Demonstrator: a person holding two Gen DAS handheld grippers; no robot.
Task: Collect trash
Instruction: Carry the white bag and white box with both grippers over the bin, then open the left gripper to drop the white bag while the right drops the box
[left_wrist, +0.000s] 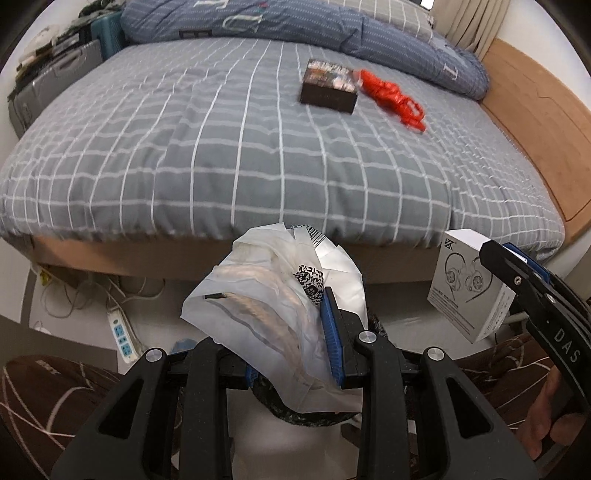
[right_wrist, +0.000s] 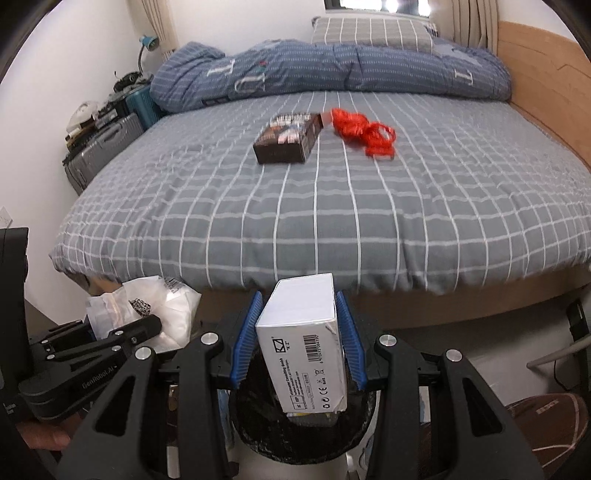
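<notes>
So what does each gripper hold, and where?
Left gripper: crumpled white plastic bag, by its lower part. Right gripper: white box, by its two sides.

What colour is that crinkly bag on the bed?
Bright red, beside the dark box; the right wrist view shows it best.

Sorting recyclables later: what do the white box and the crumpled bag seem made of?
White box: apparently matte printed cardboard; crisp folded edges, barcode, a small tear at one corner. Crumpled bag: seemingly thin translucent plastic film; soft wrinkles, contents showing through, printed label. Each is held in a claw.
</notes>
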